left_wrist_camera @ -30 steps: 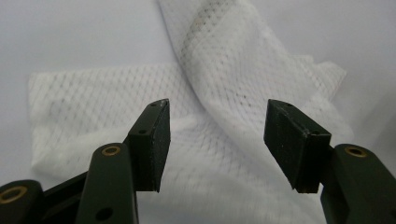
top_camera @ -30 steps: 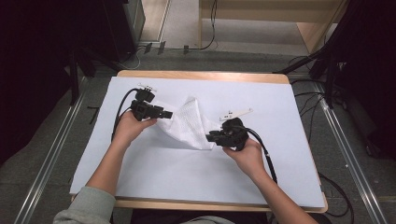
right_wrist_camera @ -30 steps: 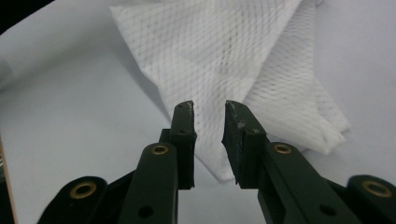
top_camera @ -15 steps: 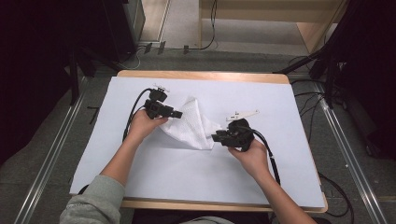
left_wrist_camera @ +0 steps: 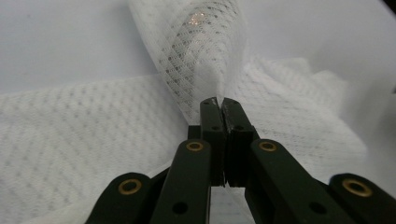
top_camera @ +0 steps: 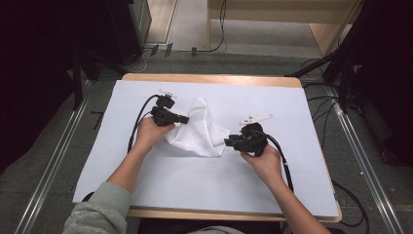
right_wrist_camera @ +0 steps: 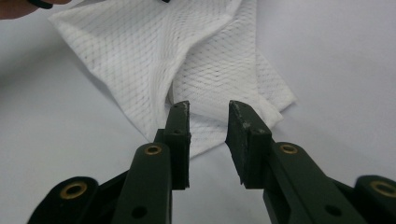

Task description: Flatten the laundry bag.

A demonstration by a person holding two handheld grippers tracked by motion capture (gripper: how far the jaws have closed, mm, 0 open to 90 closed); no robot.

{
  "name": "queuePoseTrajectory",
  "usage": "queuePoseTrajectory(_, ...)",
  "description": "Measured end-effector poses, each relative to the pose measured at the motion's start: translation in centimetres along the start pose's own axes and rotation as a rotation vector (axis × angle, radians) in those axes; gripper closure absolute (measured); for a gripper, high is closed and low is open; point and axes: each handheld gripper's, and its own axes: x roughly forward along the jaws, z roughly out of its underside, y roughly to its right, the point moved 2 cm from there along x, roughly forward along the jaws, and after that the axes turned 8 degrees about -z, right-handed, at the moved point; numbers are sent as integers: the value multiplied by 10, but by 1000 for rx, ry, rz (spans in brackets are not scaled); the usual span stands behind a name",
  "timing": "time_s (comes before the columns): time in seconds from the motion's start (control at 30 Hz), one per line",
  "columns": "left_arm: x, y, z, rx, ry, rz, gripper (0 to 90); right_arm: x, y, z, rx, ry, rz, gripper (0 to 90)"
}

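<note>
A white mesh cloth (top_camera: 197, 136) lies crumpled in the middle of the table. My left gripper (top_camera: 186, 118) is at its upper left edge. Its jaws have just closed and meet on a raised fold of the cloth (left_wrist_camera: 205, 46), which stands up from the left gripper's tips (left_wrist_camera: 218, 100). My right gripper (top_camera: 227, 142) points at the cloth's right corner. Its jaws have just been closing a little and stand apart. In the right gripper view the cloth (right_wrist_camera: 140, 51) lies flat under and beyond the right gripper's tips (right_wrist_camera: 208, 109), and nothing is pinched.
A white sheet (top_camera: 292, 165) covers the wooden table (top_camera: 209, 78). Black cables (top_camera: 139, 122) trail from both grippers towards the person. Dark equipment and floor rails (top_camera: 48, 170) surround the table.
The left hand moved right and down to the cloth's edge and its gripper shut on a fold. The cloth's top now stands in a peak. The right hand barely moved.
</note>
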Motion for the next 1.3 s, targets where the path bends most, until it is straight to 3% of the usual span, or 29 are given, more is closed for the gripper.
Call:
queuePoseTrajectory(0.1,-6,6,0,31,7,-6,900,-1,2,0,9,-1,2,728)
queuePoseTrajectory(0.2,-25,20,0,86,71,-1,900,-2,3,0,13,3,5,728)
queuePoseTrajectory(0.43,-45,37,7,111,130,35,900,-12,9,-1,24,26,31,742)
queuePoseTrajectory(0.6,-54,55,19,161,145,58,900,-26,14,1,38,50,44,750)
queuePoseTrajectory(0.73,-59,70,35,185,125,113,900,-36,18,3,50,65,53,756)
queuePoseTrajectory(0.83,-56,74,42,174,109,145,899,-37,20,4,54,65,57,760)
queuePoseTrajectory(0.93,-48,82,56,205,71,135,893,-36,19,4,52,60,56,762)
queuePoseTrajectory(1.2,-35,91,74,229,-11,144,876,-30,17,0,36,53,51,779)
queuePoseTrajectory(1.3,-31,91,81,212,-33,159,869,-28,17,-1,41,57,38,811)
